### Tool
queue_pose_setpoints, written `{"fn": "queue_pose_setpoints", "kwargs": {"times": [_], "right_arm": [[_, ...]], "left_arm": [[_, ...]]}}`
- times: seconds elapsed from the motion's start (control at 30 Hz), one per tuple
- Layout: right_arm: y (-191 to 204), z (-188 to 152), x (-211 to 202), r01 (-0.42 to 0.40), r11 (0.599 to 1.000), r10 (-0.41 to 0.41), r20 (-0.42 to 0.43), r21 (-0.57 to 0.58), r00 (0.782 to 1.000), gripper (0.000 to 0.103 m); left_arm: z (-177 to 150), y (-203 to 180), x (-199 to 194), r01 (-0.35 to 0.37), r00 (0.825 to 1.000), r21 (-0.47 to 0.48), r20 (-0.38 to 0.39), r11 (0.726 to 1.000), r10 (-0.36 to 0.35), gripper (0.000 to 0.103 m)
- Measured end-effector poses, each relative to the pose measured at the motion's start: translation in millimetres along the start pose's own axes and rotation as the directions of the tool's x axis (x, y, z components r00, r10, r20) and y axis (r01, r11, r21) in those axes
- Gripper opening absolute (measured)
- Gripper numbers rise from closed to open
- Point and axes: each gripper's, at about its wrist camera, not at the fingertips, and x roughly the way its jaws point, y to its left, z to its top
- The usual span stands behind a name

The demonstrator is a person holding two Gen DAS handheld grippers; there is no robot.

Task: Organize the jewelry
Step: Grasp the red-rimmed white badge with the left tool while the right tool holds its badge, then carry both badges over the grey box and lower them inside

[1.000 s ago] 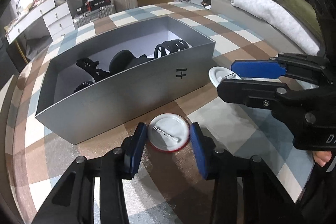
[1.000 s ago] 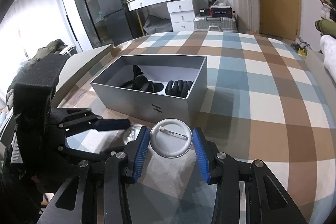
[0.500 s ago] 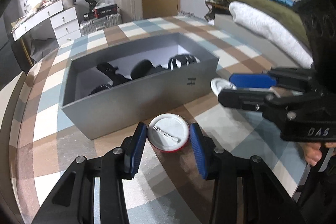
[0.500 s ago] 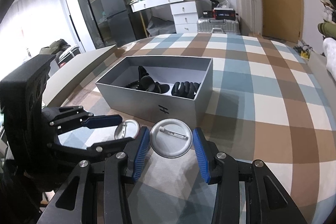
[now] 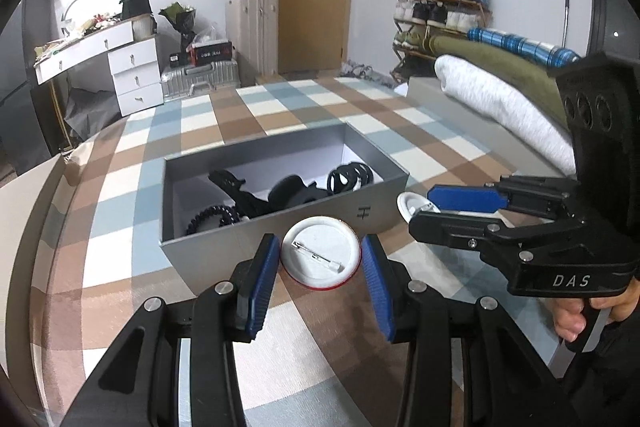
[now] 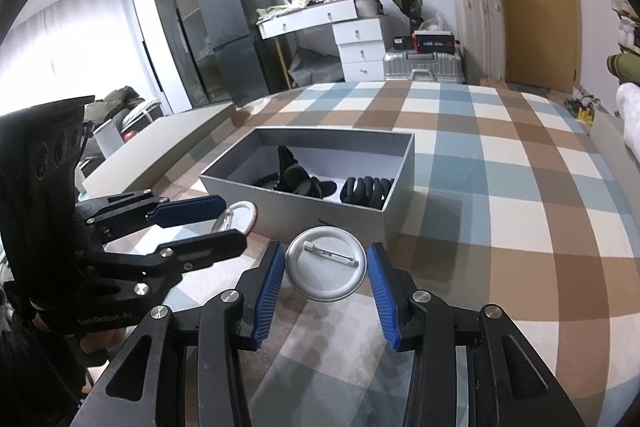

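Now | left tongs point(image 5: 320, 263) clamp red-rimmed round badge point(image 5: 320, 254) | right tongs point(image 6: 326, 269) clamp silvery metal badge point(image 6: 326, 264)

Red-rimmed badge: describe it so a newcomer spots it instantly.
Start at the grey box on the plaid cloth. Just in front of its near wall, between the left tongs, is a round pin badge, pin-back up. Its red rim separates it from the plain silver badge.
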Motion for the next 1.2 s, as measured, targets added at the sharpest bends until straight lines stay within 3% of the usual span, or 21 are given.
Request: {"fn": "queue_pose_setpoints", "kwargs": {"times": [1.2], "right_arm": [[-4, 27, -1, -0.026, 0.999, 0.023, 0.093, 0.034, 0.995, 0.042]], "left_arm": [[29, 35, -5, -0.064, 0.993, -0.098, 0.096, 0.993, 0.073, 0.037]]}}
